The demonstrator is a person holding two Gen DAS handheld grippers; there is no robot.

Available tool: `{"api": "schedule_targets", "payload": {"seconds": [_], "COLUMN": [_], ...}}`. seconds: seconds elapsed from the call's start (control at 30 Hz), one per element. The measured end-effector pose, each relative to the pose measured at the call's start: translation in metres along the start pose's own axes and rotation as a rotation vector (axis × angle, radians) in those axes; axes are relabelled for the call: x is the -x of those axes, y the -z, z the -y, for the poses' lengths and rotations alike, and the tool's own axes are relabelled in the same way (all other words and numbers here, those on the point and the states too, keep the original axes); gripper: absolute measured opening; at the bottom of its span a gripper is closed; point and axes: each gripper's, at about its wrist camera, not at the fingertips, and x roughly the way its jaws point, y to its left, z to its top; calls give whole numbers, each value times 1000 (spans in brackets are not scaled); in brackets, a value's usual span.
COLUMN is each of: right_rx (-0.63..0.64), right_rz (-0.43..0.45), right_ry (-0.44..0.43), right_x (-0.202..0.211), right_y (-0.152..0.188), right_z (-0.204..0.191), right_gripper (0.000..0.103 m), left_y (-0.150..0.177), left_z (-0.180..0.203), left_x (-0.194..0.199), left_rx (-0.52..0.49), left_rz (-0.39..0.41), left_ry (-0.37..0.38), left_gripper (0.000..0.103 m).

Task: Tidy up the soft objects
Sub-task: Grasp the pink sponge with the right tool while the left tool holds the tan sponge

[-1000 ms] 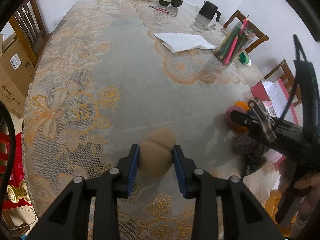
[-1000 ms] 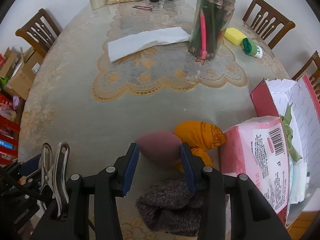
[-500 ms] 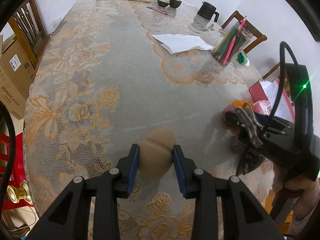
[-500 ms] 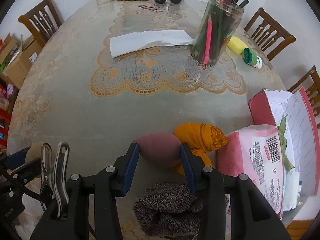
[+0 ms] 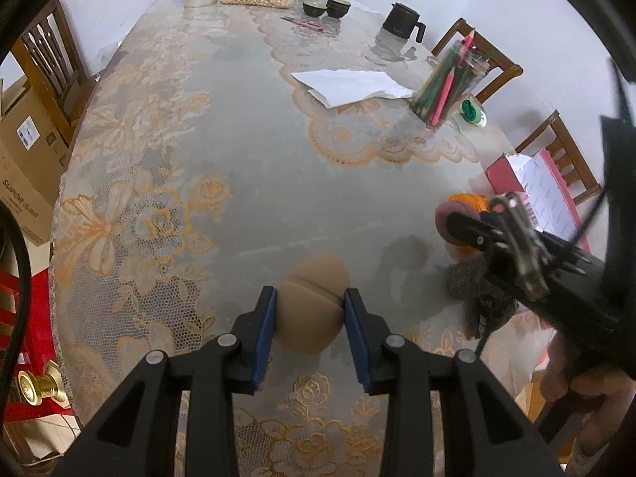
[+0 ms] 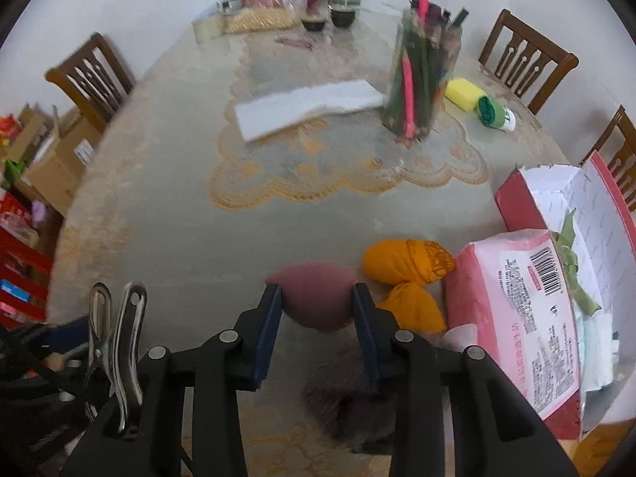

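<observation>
Pink pack [image 6: 512, 318] — in red box [image 6: 516, 202]

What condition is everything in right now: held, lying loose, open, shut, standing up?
Left gripper: shut on tan sponge.
Right gripper: shut on mauve sponge.
Orange cloth bundle: lying loose on the table.
Grey knit item: lying loose below the right fingers.
Red box: open.
Pencil jar: upright, full.

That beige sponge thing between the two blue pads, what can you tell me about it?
The beige sponge is a rounded, matte, foam-like puff with a curved seam that splits it into two lobes. The left gripper pinches it from both sides between blue pads. It appears to be held just above the lace tablecloth.
</observation>
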Motion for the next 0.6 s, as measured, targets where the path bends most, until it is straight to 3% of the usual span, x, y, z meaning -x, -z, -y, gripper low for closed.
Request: {"api": "schedule_targets", "payload": {"seconds": [0.23,0.6], "right_rx": [6,17], "right_rz": [40,18], "right_ry": [-122,-208], "right_x": [23,37], "right_y": [7,33], "right_z": [-18,-31], "right_gripper": [37,37], "left_y": [0,6], "left_z": [0,2], "left_x": [7,16], "left_rx": [-11,-41], "left_rz": [10,5], "left_ry": [-13,-22], "left_gripper": [35,35]}}
